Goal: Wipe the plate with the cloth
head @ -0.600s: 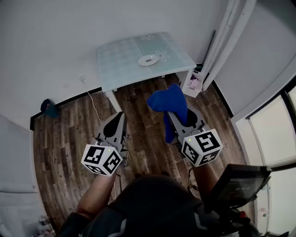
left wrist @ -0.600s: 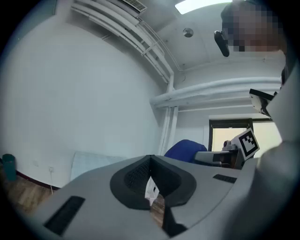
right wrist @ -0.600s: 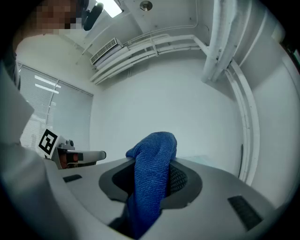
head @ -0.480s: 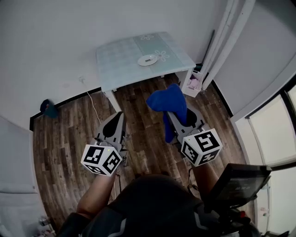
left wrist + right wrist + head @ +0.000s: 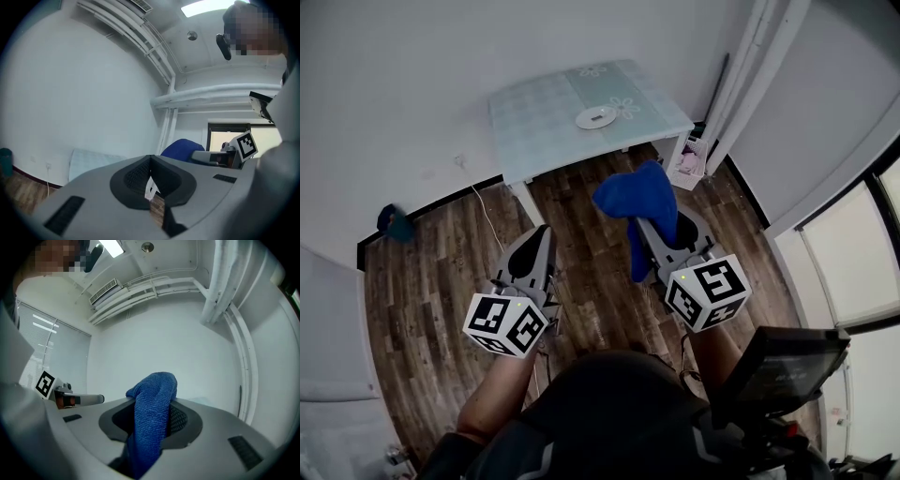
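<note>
Head view: white plate (image 5: 595, 117) sat on the table (image 5: 534, 141), top centre. Blue cloth (image 5: 636, 195), bunched, hung from the right gripper (image 5: 661, 230), mid-frame.
Left gripper view: left gripper (image 5: 151, 187) jaws together, empty.
Right gripper view: jaws clamped on looped, nubby cloth.

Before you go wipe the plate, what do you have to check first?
1. Cloth held tight: the right gripper is shut on the blue cloth, which hangs over its jaws. Ok.
2. Other gripper free: the left gripper has its jaws together with nothing between them. Ok.
3. Plate ready: the plate lies flat on the table. Ok.
4. Close enough to wipe: the table is well ahead of both grippers. Not ok, step closer first.
5. Where the plate is dirty: it looks too small from here. Cannot tell.
</note>
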`<state>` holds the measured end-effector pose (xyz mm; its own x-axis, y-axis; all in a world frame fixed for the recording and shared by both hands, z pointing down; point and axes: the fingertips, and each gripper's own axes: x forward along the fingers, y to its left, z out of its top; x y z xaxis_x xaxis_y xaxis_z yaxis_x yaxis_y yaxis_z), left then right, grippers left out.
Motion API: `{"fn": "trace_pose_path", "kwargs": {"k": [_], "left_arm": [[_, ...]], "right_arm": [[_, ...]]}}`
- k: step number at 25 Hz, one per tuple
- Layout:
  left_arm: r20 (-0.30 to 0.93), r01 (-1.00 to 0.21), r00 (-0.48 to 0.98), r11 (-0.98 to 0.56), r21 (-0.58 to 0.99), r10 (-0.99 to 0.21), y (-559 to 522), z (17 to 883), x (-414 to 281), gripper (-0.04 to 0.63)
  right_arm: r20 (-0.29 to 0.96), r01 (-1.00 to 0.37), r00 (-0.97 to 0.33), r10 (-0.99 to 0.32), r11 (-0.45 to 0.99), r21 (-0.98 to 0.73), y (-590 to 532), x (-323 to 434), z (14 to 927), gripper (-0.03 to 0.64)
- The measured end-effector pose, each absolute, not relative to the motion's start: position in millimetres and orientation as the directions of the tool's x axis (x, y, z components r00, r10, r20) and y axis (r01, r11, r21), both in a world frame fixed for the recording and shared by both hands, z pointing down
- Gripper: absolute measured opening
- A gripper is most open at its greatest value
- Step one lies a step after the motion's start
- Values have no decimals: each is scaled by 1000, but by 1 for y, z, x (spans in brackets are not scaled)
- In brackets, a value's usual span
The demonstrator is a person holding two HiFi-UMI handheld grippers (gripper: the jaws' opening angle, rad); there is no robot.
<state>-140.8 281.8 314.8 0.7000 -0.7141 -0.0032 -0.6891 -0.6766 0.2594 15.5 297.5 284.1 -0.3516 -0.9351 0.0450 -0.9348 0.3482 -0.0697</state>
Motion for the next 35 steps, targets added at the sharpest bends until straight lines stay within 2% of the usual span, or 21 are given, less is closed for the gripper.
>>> {"fn": "trace_pose_path", "kwargs": {"k": [16,24,35], "left_arm": [[-48,-667,710,-692,276,-703,251,315,-166,9],[-14,-719,673,-658,223,-740,198,318,-136,9],[42,-744,651,-626,234,-758,129,331,-72,9]], "right_arm": [[75,-935,-355,-932,351,-62,270,-22,290,133],[50,-912,-398,-916,389,-126,212,10,296,133],[56,-891,-437,-898,424,-161,139,68,301,133]]}}
